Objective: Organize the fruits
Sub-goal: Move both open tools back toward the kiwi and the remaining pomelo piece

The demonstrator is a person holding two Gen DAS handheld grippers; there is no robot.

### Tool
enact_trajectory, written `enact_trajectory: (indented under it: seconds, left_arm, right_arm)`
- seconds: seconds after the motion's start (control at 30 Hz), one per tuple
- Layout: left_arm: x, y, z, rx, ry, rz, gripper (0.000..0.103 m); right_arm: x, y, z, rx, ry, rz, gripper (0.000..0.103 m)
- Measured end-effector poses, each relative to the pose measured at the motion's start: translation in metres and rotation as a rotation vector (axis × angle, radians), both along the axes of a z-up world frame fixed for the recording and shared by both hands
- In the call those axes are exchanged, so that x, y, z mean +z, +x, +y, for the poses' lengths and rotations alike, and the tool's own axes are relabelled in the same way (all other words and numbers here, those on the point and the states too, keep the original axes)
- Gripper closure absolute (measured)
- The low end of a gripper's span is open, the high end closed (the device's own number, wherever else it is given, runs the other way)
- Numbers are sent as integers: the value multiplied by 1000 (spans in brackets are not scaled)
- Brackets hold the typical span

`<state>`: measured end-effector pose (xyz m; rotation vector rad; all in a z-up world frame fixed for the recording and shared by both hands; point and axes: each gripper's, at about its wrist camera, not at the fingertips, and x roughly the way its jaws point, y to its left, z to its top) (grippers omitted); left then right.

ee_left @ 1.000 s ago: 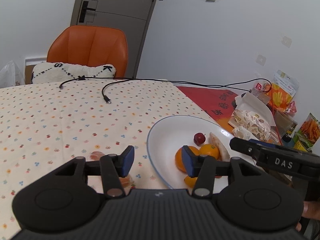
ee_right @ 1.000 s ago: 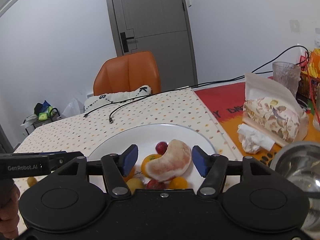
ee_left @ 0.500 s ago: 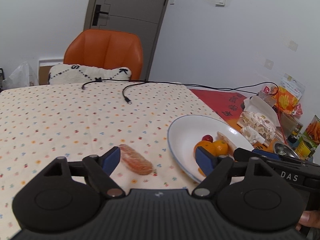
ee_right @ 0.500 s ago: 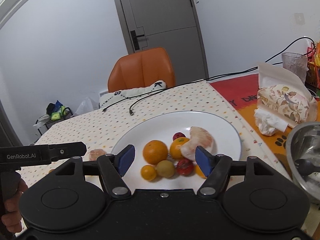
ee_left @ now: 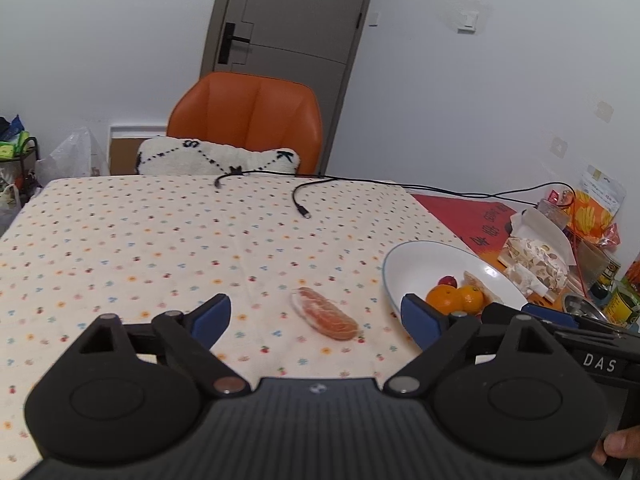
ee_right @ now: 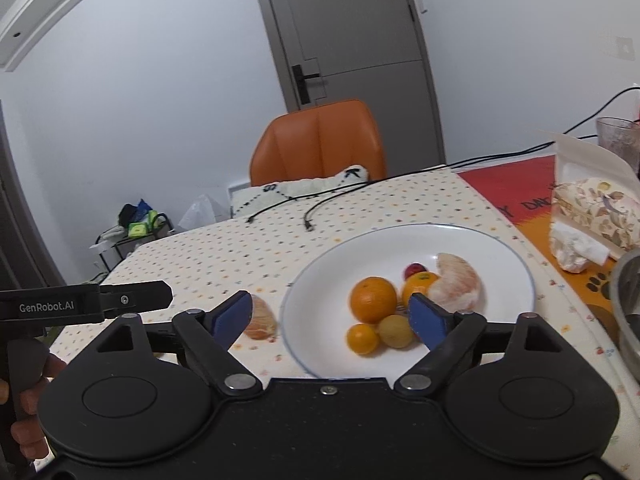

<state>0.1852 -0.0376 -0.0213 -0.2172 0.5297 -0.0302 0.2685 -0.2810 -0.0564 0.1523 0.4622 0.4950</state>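
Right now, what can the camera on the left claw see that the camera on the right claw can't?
Only the left view shows the white wall switch and the orange snack bag. Only the right view shows the small yellow fruits at the plate's front and the clear drinking glass. Both show the white round plate, the peeled pink citrus segment lying on the dotted tablecloth beside the plate, the orange chair and the grey door. Both claws are open, holding nothing.

Pomelo wedge (ee_left: 325,313) lies on the tablecloth (ee_left: 160,240) beside the plate (ee_left: 404,260).
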Motion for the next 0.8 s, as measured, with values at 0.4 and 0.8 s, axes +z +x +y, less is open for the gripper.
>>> enact_trajectory:
  seconds: [0.4, 0.8]
  left_arm:
    - [-3, -22, 22, 26, 20, -12, 12]
    - [-17, -30, 39, 66, 4, 36, 13]
  right_arm:
    - [-2, -10, 18, 51, 3, -2, 10]
    - [-4, -20, 37, 125, 10, 15, 10]
